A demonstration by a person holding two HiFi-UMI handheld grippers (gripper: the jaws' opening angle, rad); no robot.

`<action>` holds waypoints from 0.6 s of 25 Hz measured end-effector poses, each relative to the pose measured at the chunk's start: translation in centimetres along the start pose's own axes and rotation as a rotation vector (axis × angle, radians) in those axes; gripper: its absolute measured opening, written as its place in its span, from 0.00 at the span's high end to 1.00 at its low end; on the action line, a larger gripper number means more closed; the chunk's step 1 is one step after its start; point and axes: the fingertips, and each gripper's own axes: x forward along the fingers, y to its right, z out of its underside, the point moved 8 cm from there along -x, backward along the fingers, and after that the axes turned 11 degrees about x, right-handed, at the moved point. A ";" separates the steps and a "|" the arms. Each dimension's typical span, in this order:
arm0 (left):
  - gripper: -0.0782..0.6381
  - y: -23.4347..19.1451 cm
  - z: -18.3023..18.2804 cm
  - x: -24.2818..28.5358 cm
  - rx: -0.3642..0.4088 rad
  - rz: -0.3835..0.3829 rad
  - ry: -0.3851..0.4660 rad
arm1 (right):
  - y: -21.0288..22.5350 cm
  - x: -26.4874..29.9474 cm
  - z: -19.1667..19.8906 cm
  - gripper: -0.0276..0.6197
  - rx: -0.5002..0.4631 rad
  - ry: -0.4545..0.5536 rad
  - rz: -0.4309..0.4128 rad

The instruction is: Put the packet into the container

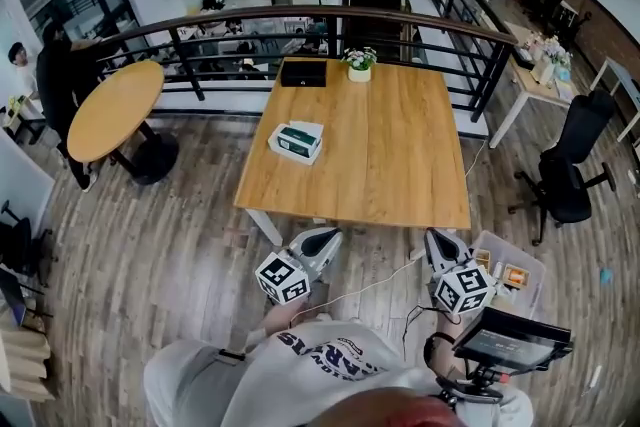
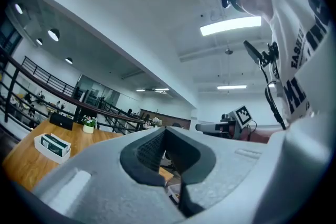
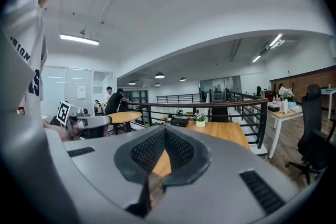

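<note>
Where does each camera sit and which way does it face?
Head view: on the head, facing steeply down; wooden table, left gripper, right gripper, shirt.
Left gripper view: rides it, along shut jaws toward the table; shirt right.
Right gripper view: same, along its shut jaws; shirt left.
Both gripper views share the potted plant and the other gripper.
</note>
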 end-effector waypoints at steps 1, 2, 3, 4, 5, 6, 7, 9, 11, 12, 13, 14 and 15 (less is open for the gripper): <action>0.89 -0.2 0.0 -0.2 -0.018 -0.009 0.008 | 0.0 0.0 -0.1 0.95 0.000 0.000 0.001; 0.89 -0.5 0.1 -0.4 -0.029 -0.014 0.013 | -0.1 0.0 -0.1 0.95 -0.001 0.000 0.002; 0.89 -0.7 0.2 -0.4 -0.033 -0.017 0.013 | -0.1 0.1 -0.1 0.95 -0.002 -0.002 0.003; 0.89 -0.9 0.2 -0.5 -0.035 -0.018 0.011 | -0.1 0.1 -0.1 0.95 -0.004 -0.005 0.004; 0.89 -1.0 0.3 -0.6 -0.035 -0.018 0.008 | -0.1 0.1 -0.1 0.95 -0.005 -0.008 0.005; 0.89 -1.1 0.4 -0.6 -0.034 -0.017 0.005 | -0.1 0.1 -0.1 0.95 -0.007 -0.011 0.005; 0.89 -1.1 0.5 -0.6 -0.033 -0.015 0.003 | -0.1 0.1 -0.1 0.95 -0.010 -0.013 0.005; 0.89 -1.2 0.6 -0.4 -0.033 -0.010 0.000 | 0.0 0.1 0.0 0.95 -0.010 -0.015 0.008; 0.89 -1.2 0.6 -0.1 -0.034 -0.004 0.002 | 0.1 0.1 0.0 0.95 -0.007 -0.016 0.013; 0.89 -1.1 0.5 0.1 -0.033 0.000 0.003 | 0.2 0.1 0.0 0.95 -0.006 -0.017 0.015; 0.89 -1.1 0.5 0.2 -0.032 0.003 0.003 | 0.2 0.1 -0.1 0.95 -0.006 -0.017 0.017; 0.89 -1.1 0.5 0.4 -0.031 0.007 0.003 | 0.2 0.1 -0.1 0.95 -0.006 -0.018 0.018; 0.89 -1.1 0.5 0.5 -0.031 0.011 0.003 | 0.3 0.1 -0.2 0.95 -0.006 -0.019 0.019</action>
